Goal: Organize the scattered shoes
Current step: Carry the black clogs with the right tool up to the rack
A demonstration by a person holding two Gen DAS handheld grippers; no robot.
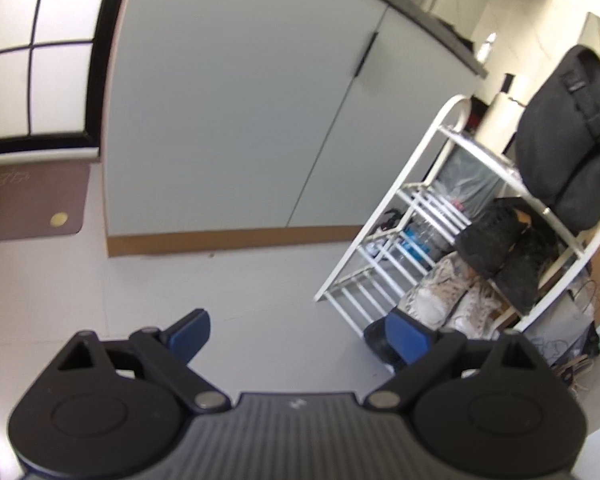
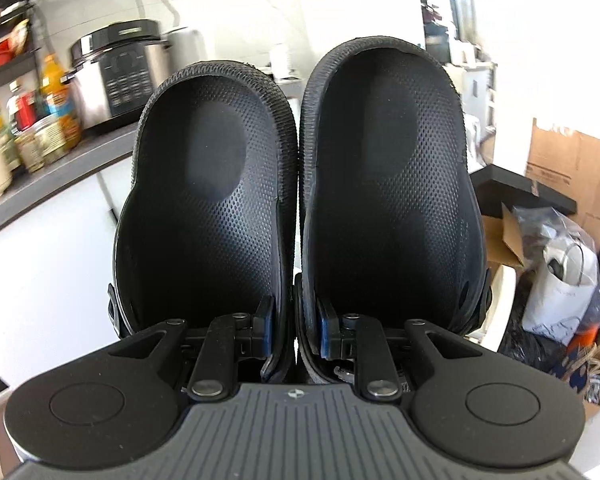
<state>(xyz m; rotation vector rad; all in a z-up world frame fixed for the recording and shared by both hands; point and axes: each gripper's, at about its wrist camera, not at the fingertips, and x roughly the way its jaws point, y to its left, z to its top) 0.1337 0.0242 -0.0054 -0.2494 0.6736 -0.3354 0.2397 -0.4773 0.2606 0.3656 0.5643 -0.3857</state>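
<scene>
Between the right gripper's (image 2: pixel 294 336) nearly closed jaws sit both black clogs' (image 2: pixel 300 200) inner walls, so it should carry them level to the white rack (image 1: pixel 420 200); the left gripper (image 1: pixel 300 332) gapes empty.

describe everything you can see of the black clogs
The black clogs are a pair that looks like rubber or foam, seen from above into their open insides, with dotted footbeds, smooth worn patches and woven-looking rims. They sit side by side, inner walls pressed together, toes pointing away. The right hand-held gripper pinches those two inner walls, one finger inside each clog. Nothing else touches them.
</scene>
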